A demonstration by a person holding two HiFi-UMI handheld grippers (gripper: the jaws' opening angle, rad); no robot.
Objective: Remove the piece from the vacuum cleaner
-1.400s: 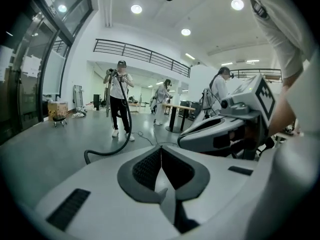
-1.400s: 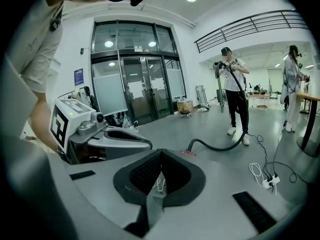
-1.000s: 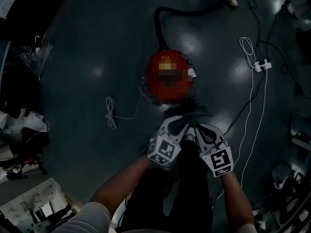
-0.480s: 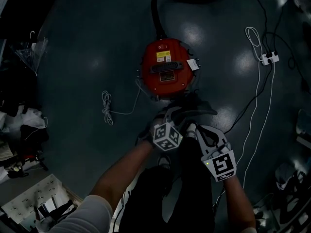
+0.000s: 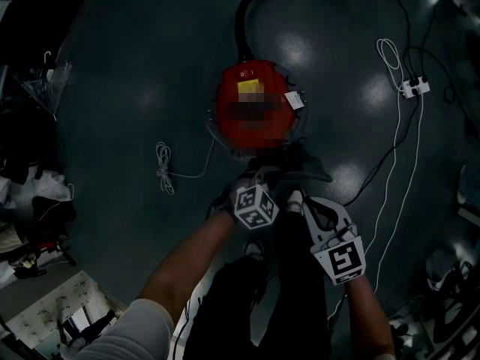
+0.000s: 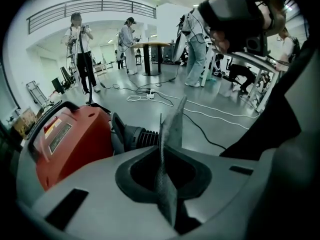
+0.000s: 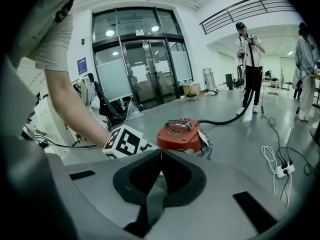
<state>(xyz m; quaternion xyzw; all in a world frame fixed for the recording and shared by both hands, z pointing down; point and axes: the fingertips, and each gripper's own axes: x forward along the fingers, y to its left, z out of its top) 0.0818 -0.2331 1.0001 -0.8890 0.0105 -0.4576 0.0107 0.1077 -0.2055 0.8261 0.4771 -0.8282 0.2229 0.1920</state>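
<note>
We hold both tools just near of the red vacuum cleaner, its ribbed grey fitting attached: left gripper just closing, pads meeting on nothing, right gripper clenched empty.

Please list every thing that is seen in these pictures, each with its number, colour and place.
Round red vacuum cleaner: one, red, on the floor before the grippers.
Ribbed black hose: one, black, leaving the cleaner's far side.
Thin coiled cord: one, white, floor left of the cleaner.
Plastic power strip: one, white, floor at right, white cables beside it.
Standing people: at least three, light clothes, far in the hall.
Left gripper: one, grey, jaws have just been closing, now together, nothing between.
Right gripper: one, grey, jaws together, empty.
Person's forearms: two, bare, behind the grippers.
</note>
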